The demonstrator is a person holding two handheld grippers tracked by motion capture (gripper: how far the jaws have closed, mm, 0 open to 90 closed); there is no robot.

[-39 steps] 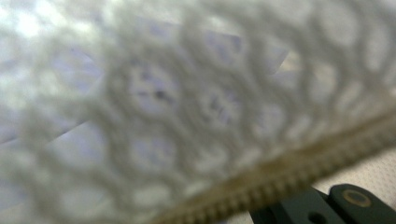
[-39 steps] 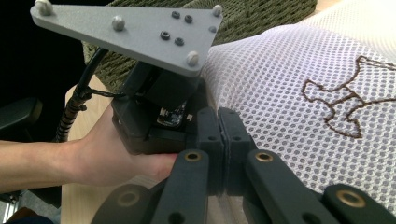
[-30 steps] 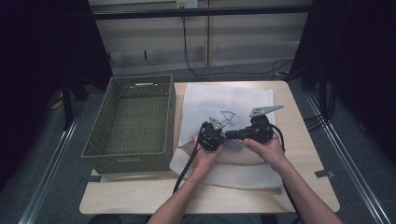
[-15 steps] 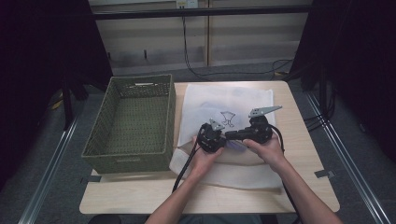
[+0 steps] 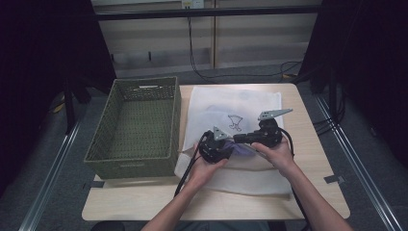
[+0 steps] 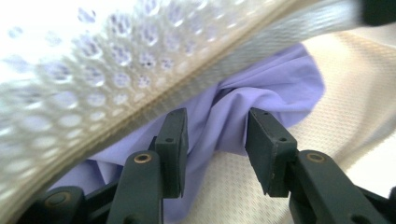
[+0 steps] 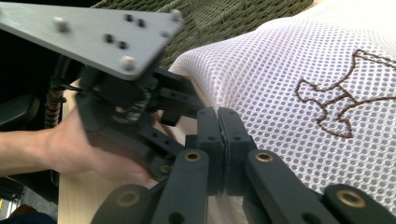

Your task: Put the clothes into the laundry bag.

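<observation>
A white mesh bag [image 5: 231,103] with a dark embroidered figure [image 7: 334,105] lies on the table, and a lavender cloth [image 6: 261,93] sits inside its near opening. My right gripper [image 7: 223,135] is shut on the bag's upper edge and holds that mesh layer [image 6: 116,60] up. My left gripper [image 6: 215,140] reaches into the opening under the raised mesh. Its jaws have just been opening and now stand apart, with a fold of the lavender cloth lying loose between them. In the high view the left gripper [image 5: 230,149] and right gripper [image 5: 240,139] meet at the bag's near edge.
A green woven basket [image 5: 139,120] stands empty to the left of the bag, its long side close against it. The wooden table [image 5: 312,144] has bare room to the right and along the near edge. Cables trail from both grippers toward the person.
The left gripper's jaws have opened and let go of the lavender cloth, and that hand has drawn back slightly. The right gripper has kept still, shut on the bag's edge.
</observation>
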